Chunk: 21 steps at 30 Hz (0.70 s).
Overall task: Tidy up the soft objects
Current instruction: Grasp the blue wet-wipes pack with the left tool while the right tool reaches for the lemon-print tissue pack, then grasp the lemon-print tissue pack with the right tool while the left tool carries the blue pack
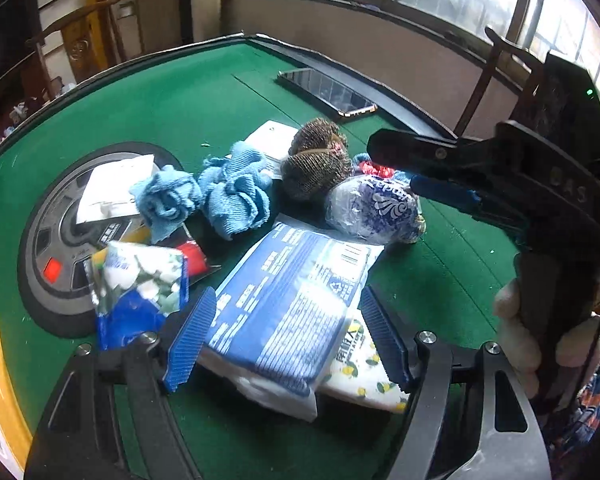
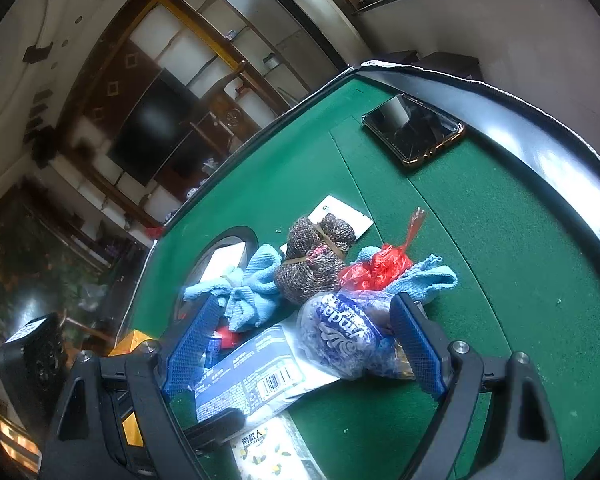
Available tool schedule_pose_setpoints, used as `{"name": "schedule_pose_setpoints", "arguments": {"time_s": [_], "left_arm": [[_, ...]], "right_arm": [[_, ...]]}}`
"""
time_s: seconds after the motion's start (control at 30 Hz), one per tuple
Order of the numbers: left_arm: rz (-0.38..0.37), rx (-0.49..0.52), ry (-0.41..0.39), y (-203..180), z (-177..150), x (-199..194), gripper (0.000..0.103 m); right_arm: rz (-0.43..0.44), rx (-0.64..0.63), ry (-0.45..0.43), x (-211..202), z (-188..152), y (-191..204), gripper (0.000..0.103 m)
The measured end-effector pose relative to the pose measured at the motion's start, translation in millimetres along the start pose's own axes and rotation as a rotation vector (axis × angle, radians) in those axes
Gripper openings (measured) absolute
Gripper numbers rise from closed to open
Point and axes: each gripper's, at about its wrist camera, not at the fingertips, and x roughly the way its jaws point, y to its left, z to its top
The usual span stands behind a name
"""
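Both pairs of fingers stand apart and press on nothing. Between the left gripper [image 1: 286,338] fingers lies a blue tissue pack [image 1: 288,304] on a lemon-print pack [image 1: 360,364], untouched. The right gripper [image 2: 300,344] hangs over a blue-white wrapped bundle [image 2: 340,336]. Behind them, in the middle of the green surface [image 1: 140,112], lie blue cloths [image 1: 236,196], a brown mesh ball [image 1: 316,160] and a red bag [image 2: 376,266]. A phone [image 2: 414,130] lies near the far edge.
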Motion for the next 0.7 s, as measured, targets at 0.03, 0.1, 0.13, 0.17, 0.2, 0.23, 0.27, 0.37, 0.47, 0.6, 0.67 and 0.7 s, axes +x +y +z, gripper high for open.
{"name": "schedule_pose_setpoints", "arguments": {"time_s": [0.03,0.1,0.13,0.17,0.2,0.23,0.27,0.37,0.47,0.6,0.67,0.7], "left_arm": [[0.010,0.019,0.023,-2,3,9,0.077],[0.026,0.052,0.037,-7,6,19,0.084],[0.031,0.067,0.044,-10,7,24,0.086],[0.039,0.082,0.062,-13,6,29,0.086],[0.041,0.082,0.080,-14,3,33,0.086],[0.031,0.078,0.092,-14,0,36,0.086],[0.029,0.080,0.092,-14,-2,35,0.084],[0.002,0.043,0.088,-9,-6,26,0.063],[-0.043,-0.008,0.062,-2,-14,8,0.057],[-0.093,-0.100,0.007,13,-28,-20,0.050],[-0.107,-0.140,-0.033,19,-37,-39,0.045],[-0.113,-0.159,-0.055,23,-43,-50,0.043]], "right_arm": [[0.000,0.000,0.000,0,0,-1,0.084],[0.002,0.003,-0.001,-1,1,-2,0.084],[0.003,0.006,-0.002,-1,1,-3,0.084],[0.004,0.010,-0.003,-2,1,-4,0.084],[-0.008,0.018,-0.005,-2,2,-5,0.083],[-0.010,0.029,-0.006,-2,2,-8,0.083],[0.002,0.045,-0.003,-1,3,-11,0.083],[-0.005,0.059,-0.017,-3,3,-14,0.083],[-0.011,0.063,-0.027,-5,4,-14,0.083],[-0.026,0.063,-0.023,-3,5,-15,0.083],[-0.032,0.058,-0.025,-3,5,-16,0.083],[-0.032,0.054,-0.024,-3,5,-15,0.083]]}}
